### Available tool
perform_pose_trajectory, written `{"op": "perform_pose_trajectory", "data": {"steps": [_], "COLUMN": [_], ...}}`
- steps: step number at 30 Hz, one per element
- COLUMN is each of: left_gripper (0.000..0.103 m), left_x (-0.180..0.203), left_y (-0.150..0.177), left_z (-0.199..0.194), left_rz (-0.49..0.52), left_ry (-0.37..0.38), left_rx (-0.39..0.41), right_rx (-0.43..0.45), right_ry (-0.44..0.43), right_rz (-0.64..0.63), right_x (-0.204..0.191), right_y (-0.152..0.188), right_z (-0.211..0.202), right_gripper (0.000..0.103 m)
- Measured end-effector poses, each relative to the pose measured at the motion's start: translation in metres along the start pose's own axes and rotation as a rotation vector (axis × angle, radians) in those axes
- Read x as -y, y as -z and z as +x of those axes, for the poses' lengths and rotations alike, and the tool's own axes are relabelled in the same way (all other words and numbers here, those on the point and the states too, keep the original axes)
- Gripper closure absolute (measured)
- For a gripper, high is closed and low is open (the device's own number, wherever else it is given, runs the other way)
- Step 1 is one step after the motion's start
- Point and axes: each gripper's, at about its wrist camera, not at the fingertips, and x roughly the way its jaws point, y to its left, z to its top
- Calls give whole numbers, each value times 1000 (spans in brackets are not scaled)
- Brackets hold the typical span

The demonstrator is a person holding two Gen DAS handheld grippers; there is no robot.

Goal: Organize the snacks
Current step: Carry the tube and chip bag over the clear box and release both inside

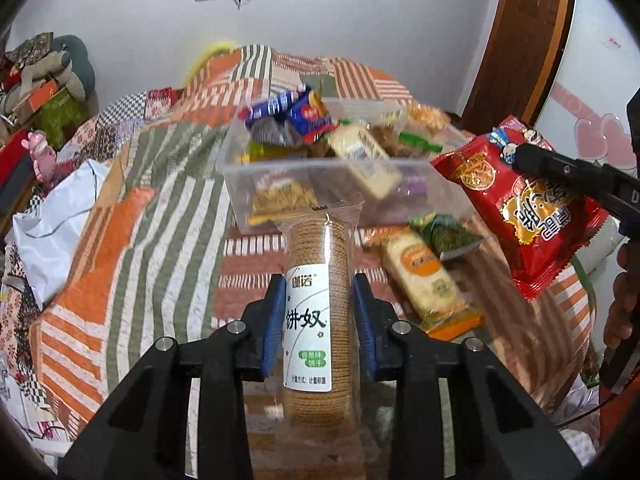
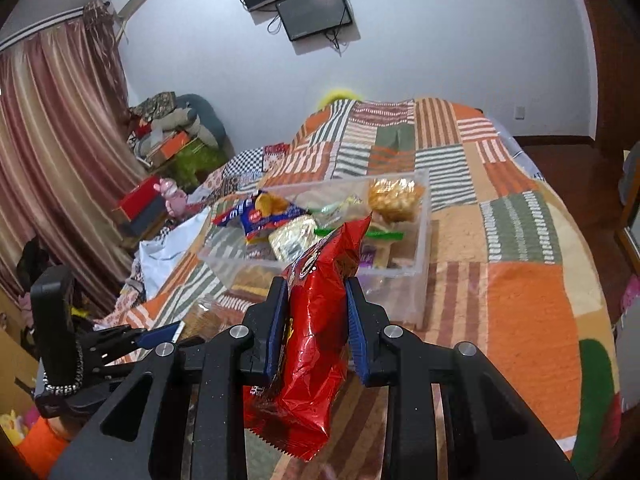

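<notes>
My left gripper (image 1: 319,320) is shut on a clear sleeve of round biscuits (image 1: 318,264) with a white label, held upright above the quilt. My right gripper (image 2: 316,320) is shut on a red snack bag (image 2: 316,336), which hangs between its blue pads; the same red snack bag (image 1: 524,208) shows at the right of the left wrist view. Ahead of both stands a clear plastic box (image 1: 236,184), also the clear plastic box (image 2: 424,240), holding several wrapped snacks. A pale cake packet (image 1: 424,276) and a green packet (image 1: 444,236) lie on the quilt beside the box.
The box rests on a patchwork quilt (image 2: 532,304) covering a bed. White cloth (image 1: 52,216) lies at the bed's left edge. Curtains (image 2: 52,152), piled boxes and soft toys stand at the left, a screen (image 2: 312,8) hangs on the wall, and a wooden door (image 1: 520,44) is at the right.
</notes>
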Motion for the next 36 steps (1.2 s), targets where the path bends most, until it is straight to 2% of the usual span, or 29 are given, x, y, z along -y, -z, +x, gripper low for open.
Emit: {"op": "perform_pose_trajectory", "data": {"steps": [16,26,30,36], "left_gripper": [72,72,72,73], "left_x": [9,16,18,17], "left_y": [-64,-107,-125,-146], "left_z": [-11,-12,0,30], "left_rz": [7,32,33,14], "left_ry": [52,59,54,62], "left_rx": [127,204,210,175], "right_rx": [125,132,127,122], "right_ry": [77,115,102,83], "right_rz": [10,12,1,-42], "right_x": [21,35,33,21], "right_y": [-39,-55,-62,-75], "right_z": [-15,3,12,30], "right_gripper": [77,77,77,77]}}
